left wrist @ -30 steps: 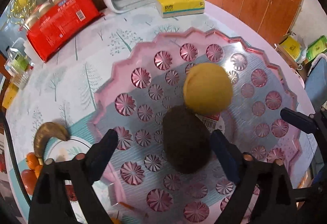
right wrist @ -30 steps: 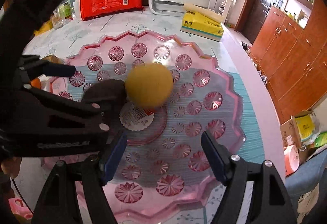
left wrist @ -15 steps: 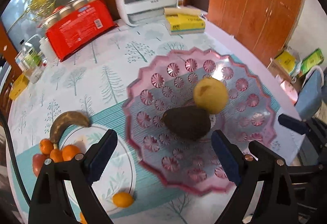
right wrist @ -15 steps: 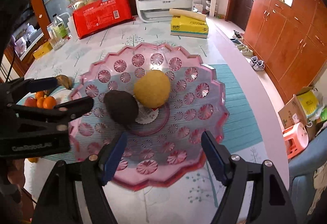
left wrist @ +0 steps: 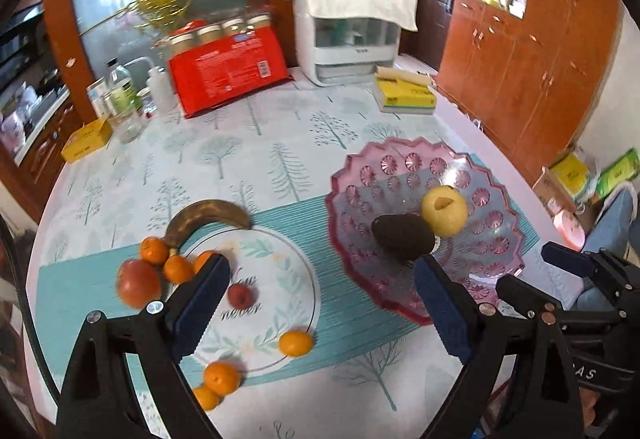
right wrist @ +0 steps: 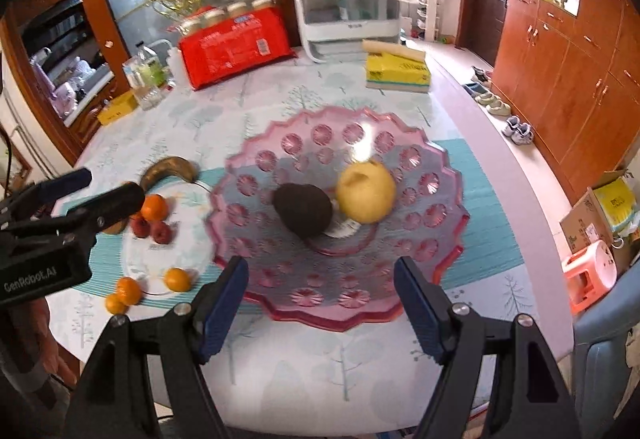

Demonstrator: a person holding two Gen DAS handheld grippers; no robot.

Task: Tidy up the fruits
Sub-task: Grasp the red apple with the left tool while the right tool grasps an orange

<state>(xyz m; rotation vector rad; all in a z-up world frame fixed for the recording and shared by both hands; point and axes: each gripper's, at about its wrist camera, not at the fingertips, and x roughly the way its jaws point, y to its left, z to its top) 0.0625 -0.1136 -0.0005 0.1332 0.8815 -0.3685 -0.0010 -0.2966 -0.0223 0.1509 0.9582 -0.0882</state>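
A pink scalloped glass tray point(left wrist: 492, 267) point(right wrist: 436, 239) holds a dark avocado point(left wrist: 402, 237) point(right wrist: 304, 211) and a yellow pear point(left wrist: 444, 211) point(right wrist: 366, 193), touching each other. Left of it a white round plate point(left wrist: 280, 291) point(right wrist: 140, 259) has a small red fruit point(left wrist: 240, 295) on it. Several tangerines point(left wrist: 166, 259), a red apple point(left wrist: 138, 283) and a brown banana point(left wrist: 208, 217) point(right wrist: 168, 169) lie around the plate. My left gripper point(left wrist: 320, 303) is open and empty, high above the table. My right gripper point(right wrist: 320, 303) is open and empty, near the tray's front edge.
At the back stand a red pack of jars point(left wrist: 228, 69), a white appliance with a cloth point(left wrist: 352, 31), a yellow tissue box point(left wrist: 406, 97), bottles and a glass point(left wrist: 120, 99). The table's rounded edge runs along the right, with wooden cabinets point(right wrist: 560, 59) beyond.
Both grippers have pulled up and back from the tray. The avocado now lies free on the tray beside the pear. The left view has swung left, showing the white plate and loose fruit.
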